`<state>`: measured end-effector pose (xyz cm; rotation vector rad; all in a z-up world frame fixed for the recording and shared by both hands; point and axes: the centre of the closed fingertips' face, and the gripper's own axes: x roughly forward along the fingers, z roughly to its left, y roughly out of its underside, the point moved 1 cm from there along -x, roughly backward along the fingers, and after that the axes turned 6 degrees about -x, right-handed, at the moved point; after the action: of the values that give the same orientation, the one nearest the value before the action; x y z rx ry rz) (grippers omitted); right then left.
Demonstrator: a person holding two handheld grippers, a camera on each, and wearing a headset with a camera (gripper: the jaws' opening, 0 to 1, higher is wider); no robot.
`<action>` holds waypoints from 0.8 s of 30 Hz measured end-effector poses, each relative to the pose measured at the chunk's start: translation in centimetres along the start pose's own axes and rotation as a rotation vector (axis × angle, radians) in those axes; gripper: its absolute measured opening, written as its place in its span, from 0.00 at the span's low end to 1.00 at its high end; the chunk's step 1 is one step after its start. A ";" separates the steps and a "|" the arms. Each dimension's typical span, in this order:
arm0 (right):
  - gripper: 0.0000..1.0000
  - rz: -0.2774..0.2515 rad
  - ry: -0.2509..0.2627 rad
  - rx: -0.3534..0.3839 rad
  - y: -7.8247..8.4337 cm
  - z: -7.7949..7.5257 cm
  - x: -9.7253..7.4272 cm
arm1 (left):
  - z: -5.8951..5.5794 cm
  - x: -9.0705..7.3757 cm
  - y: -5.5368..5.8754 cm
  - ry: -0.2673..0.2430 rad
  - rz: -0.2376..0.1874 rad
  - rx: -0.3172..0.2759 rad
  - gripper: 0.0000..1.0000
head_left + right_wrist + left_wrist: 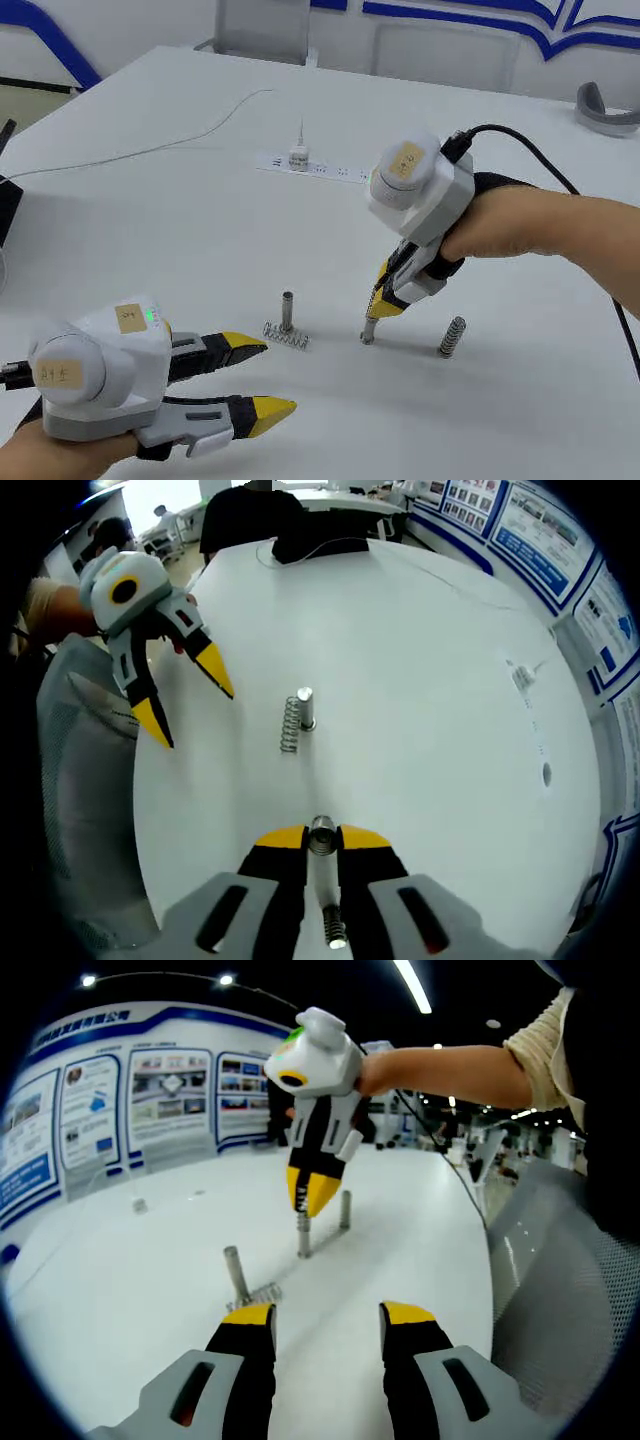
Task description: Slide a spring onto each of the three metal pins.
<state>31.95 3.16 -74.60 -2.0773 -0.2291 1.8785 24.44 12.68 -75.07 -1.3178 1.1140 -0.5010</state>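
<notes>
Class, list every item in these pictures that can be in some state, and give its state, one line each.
left gripper: open, empty.
right gripper: shut on held spring, tip down at the middle pin.
middle pin: upright, under the right gripper.
left pin: upright, bare.
loose spring: lying flat at the left pin's base.
right pin: spring on it.
power strip: plug in it.

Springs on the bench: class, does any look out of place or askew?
Yes. One spring lies flat on the table at the foot of the bare left pin, not threaded on it. The right claw is shut on what looks like a third spring at the middle pin.
</notes>
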 end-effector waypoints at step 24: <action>0.13 0.019 -0.006 0.037 1.0 -0.4 2.4 | 0.0 -0.1 0.2 -0.002 0.001 -0.006 0.42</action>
<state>32.57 2.97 -77.14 -2.0574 -0.1748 1.8857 24.37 12.86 -75.17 -1.3225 1.1151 -0.4952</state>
